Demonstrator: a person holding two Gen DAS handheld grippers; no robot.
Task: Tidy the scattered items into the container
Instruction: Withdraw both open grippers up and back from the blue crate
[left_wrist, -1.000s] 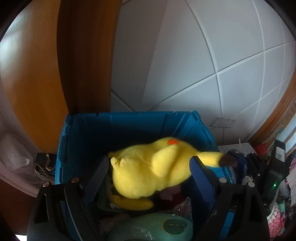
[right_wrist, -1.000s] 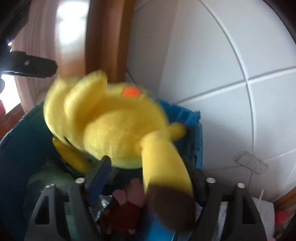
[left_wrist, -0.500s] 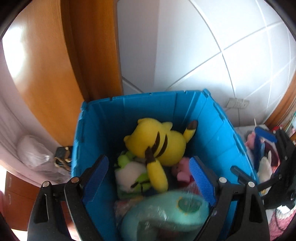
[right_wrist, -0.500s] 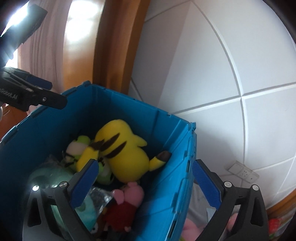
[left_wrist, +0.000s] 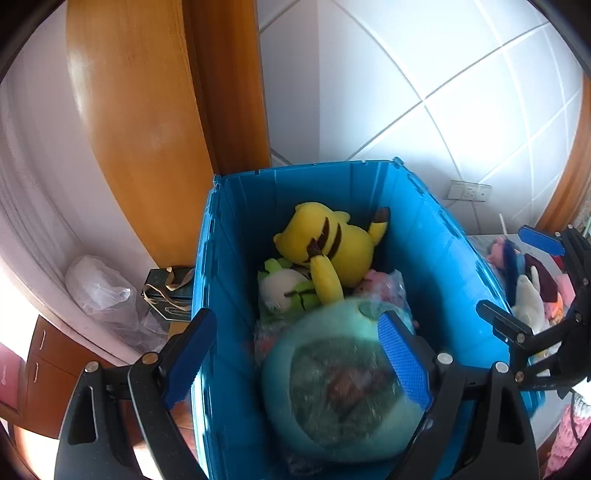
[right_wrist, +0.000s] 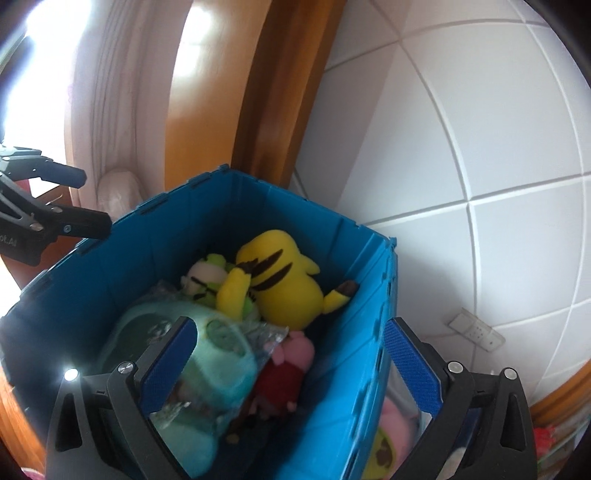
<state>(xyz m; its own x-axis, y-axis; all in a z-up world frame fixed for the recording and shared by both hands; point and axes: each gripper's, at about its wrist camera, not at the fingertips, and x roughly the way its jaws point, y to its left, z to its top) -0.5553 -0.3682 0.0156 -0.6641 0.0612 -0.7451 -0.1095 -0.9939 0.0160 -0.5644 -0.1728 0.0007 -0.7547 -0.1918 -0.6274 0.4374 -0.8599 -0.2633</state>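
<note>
The yellow plush (left_wrist: 332, 243) (right_wrist: 284, 284) lies face down in the blue crate (left_wrist: 424, 236) (right_wrist: 384, 266), on top of other soft toys. My left gripper (left_wrist: 295, 354) hovers open over the crate's near end, above a teal plush in a plastic bag (left_wrist: 332, 387), with nothing between its fingers. My right gripper (right_wrist: 291, 369) is open wide and straddles the crate's right wall, holding nothing. Each gripper shows in the other's view: the right gripper (left_wrist: 521, 280) off the crate's right side, the left gripper (right_wrist: 79, 199) off its left.
The crate also holds a green-and-white plush (left_wrist: 284, 291) and a pink-and-red plush (right_wrist: 288, 365). Several soft toys (left_wrist: 532, 291) lie outside to the crate's right. A wooden door frame (left_wrist: 229, 92) and tiled wall stand behind. A plastic bag (left_wrist: 99, 291) and dark box (left_wrist: 166, 295) sit left.
A second ago the yellow plush hung between both grippers' fingers over the crate. It now lies inside the crate. Both grippers have pulled back and apart, and the right jaws have widened.
</note>
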